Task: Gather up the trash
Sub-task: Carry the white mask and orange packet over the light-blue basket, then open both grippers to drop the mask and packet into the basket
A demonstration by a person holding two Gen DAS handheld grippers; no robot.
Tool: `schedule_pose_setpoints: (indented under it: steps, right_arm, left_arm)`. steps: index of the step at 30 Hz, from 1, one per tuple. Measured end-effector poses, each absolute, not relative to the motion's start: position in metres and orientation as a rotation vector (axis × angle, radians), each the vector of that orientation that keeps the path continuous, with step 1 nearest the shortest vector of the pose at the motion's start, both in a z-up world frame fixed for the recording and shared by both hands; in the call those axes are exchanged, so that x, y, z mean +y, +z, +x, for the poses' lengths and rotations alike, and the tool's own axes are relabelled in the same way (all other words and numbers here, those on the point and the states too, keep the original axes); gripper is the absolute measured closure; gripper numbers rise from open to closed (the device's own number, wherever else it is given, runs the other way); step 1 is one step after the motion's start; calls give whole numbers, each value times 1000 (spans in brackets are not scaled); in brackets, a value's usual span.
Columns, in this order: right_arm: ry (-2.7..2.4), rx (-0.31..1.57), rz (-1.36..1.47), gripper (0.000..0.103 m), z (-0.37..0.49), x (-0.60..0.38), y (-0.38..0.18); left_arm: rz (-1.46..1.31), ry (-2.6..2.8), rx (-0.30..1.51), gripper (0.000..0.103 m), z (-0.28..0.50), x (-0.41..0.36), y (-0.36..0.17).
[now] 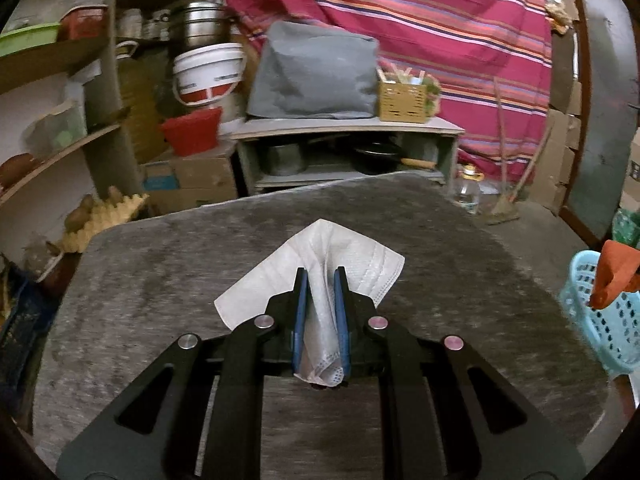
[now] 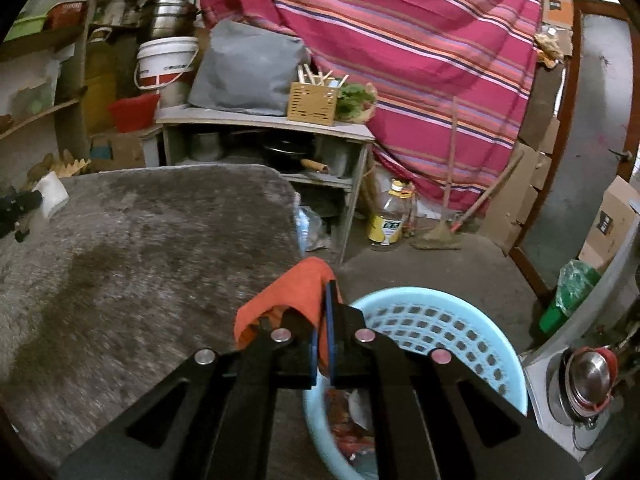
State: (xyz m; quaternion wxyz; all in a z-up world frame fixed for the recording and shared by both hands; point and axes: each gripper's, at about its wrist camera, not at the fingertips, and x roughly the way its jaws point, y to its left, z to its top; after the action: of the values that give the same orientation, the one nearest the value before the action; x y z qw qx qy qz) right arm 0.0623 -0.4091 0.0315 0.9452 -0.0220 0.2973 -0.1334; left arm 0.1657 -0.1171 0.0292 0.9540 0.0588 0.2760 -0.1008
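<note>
My left gripper [image 1: 320, 276] is shut on a white face mask [image 1: 316, 264] and holds it over the grey fuzzy table top [image 1: 160, 280]. My right gripper [image 2: 322, 292] is shut on an orange piece of trash [image 2: 288, 296] at the table's right edge, just left of the light blue plastic basket [image 2: 436, 320]. The basket stands beside the table and holds some trash at its bottom. In the left wrist view the basket [image 1: 608, 320] and the orange piece [image 1: 612, 276] show at the far right. The mask [image 2: 52, 194] shows at the far left of the right wrist view.
A low grey shelf unit [image 1: 348, 148] with pots stands behind the table, with a grey bag [image 1: 316, 72] and a wooden box [image 1: 404, 98] on top. An oil bottle [image 2: 388, 220] and a broom [image 2: 460, 216] are on the floor. Shelves [image 1: 60, 120] stand left.
</note>
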Motion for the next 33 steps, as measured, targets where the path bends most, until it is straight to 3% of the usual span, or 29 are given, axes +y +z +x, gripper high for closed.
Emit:
schedule_pose_setpoints:
  steps: [33]
  right_arm:
    - [-390,642,283,100,1,-558,-4]
  left_arm:
    - [156,-670,551,88,86,-385,-3]
